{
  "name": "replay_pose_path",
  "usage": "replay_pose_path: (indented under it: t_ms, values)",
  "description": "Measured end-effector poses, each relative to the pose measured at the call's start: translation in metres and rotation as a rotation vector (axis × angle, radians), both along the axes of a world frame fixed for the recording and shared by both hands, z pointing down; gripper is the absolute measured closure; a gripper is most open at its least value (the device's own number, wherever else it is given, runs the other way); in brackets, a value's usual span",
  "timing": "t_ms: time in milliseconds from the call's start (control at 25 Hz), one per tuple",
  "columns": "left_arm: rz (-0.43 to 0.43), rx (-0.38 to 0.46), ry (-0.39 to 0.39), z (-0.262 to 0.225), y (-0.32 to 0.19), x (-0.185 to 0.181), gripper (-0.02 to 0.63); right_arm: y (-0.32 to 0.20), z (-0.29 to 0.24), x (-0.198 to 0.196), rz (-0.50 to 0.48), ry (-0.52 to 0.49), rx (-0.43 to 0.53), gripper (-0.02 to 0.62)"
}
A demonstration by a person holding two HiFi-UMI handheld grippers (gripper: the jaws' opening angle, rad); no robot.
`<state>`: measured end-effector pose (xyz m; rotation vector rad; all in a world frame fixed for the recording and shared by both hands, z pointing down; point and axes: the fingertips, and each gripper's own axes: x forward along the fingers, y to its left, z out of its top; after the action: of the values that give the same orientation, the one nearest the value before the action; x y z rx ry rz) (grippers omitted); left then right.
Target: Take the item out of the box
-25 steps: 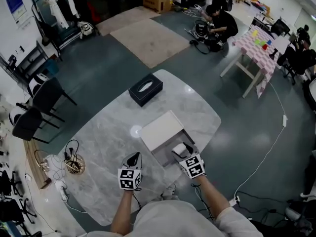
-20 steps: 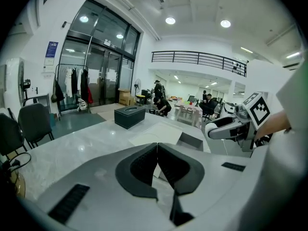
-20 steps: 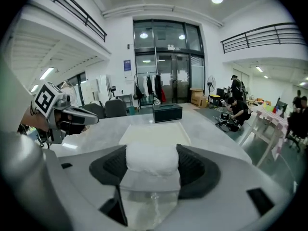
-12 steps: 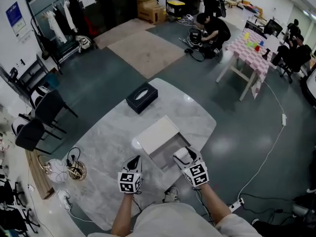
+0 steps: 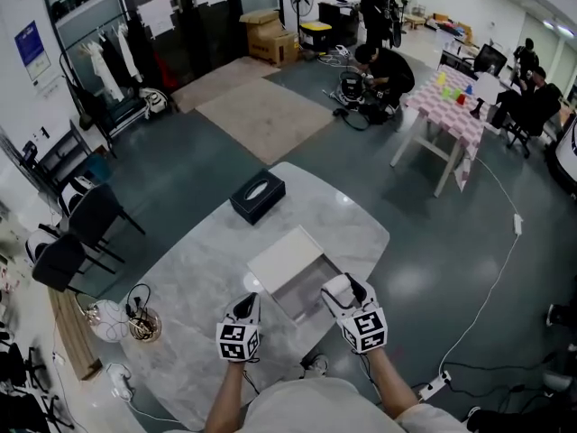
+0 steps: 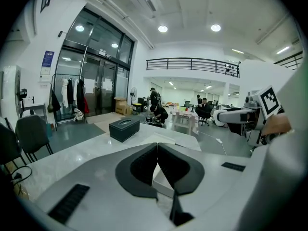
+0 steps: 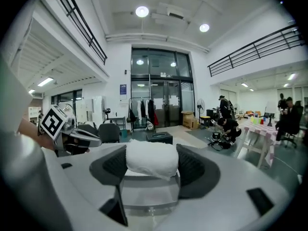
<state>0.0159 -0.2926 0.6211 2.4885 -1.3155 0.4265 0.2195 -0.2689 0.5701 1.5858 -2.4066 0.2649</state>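
1. Right gripper (image 5: 344,289): jaws clamped on a soft white rolled cloth bundle (image 7: 151,159), at the open near-right end of the white rectangular cardboard box (image 5: 287,258), apparently lifted above its tray.
2. Left gripper (image 5: 244,308): jaws together, empty, just left of the box's near end.
3. Handling advice: use a firm, even squeeze and raise the bundle straight clear of the box wall. It is soft and likely to sag.

Free tabletop (image 5: 194,273) L of box (image 5: 287,260)
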Motion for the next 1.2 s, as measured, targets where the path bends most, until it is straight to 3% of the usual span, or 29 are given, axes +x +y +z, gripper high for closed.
replay_pose_path:
  t_ms: [520,1200]
  values:
    - [-0.001,0.043,0.009,-0.019,-0.001,0.003,0.592,0.011,-0.015,0.024,0.072,0.001,0.045,0.295]
    - [0.014,0.052,0.014,-0.022,-0.001,0.009,0.591,0.016,-0.017,0.027,0.074,0.017,0.045,0.295]
